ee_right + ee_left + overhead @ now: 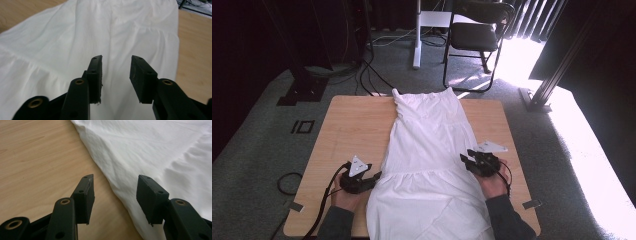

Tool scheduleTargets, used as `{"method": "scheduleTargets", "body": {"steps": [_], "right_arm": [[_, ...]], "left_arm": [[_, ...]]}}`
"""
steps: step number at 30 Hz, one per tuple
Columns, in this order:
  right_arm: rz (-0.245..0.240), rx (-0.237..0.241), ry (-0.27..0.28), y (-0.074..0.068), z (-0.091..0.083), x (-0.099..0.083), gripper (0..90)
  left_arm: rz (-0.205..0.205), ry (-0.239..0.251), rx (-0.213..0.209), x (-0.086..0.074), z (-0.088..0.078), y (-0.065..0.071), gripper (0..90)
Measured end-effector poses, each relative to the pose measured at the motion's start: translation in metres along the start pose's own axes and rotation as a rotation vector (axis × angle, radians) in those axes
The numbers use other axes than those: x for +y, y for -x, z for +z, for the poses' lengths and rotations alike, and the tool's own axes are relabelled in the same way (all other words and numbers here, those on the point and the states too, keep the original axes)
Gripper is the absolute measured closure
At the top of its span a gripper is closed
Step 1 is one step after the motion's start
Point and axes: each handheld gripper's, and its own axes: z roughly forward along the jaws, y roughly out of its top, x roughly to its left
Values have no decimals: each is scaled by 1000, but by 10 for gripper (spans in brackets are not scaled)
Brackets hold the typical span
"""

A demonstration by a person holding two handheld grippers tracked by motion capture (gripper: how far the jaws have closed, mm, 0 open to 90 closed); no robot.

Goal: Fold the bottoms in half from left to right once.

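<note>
Your white dress (427, 150) lies flat and softly creased on the smooth wooden table (347, 125), gathered seams across it. Your left gripper (373, 179) and right gripper (467, 159) sit at its edges, jaws apart, gripping nothing.

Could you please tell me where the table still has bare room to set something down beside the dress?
The table has a broad bare strip along the left of the dress, ahead of the left hand-held gripper. A narrower strip runs between the dress and the right edge. The near middle is crowded: skirt and the right hand-held gripper.
</note>
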Motion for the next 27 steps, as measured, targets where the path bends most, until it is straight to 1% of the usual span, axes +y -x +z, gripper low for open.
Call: {"method": "scheduleTargets", "body": {"steps": [2,4,5,8,11,15,16,17,19,22,23,24,25,26,27], "right_arm": [[12,24,-5,4,16,12,655],[24,44,-4,8,33,21,667],[30,50,-7,10,42,26,669],[31,61,-9,13,66,40,686],[32,73,-26,13,93,52,689],[41,88,-59,11,126,69,660],[51,89,-68,11,134,73,636],[54,80,-80,10,141,78,605],[53,77,-108,8,157,84,575],[62,58,-150,4,180,91,530],[67,58,-161,3,188,93,521],[79,65,-175,3,195,94,521],[87,57,-191,3,201,94,522],[93,59,-203,2,206,95,523],[100,78,-212,2,211,95,524]], "left_arm": [[10,-8,8,0,7,0,503],[9,-8,13,-1,13,0,503],[6,-8,12,-1,14,0,503],[15,-5,13,-1,15,1,502],[18,-5,5,-2,16,3,497],[19,-10,-11,-3,19,5,498],[19,-11,-14,-3,20,6,498],[21,-11,-17,-4,20,6,499],[25,-13,-18,-4,21,7,499],[28,-18,-23,-6,23,9,500],[28,-20,-25,-6,23,9,500],[25,-17,-29,-6,24,9,500],[26,-18,-30,-7,24,9,501],[27,-17,-31,-7,23,9,501],[27,-15,-35,-7,23,10,500]]}}
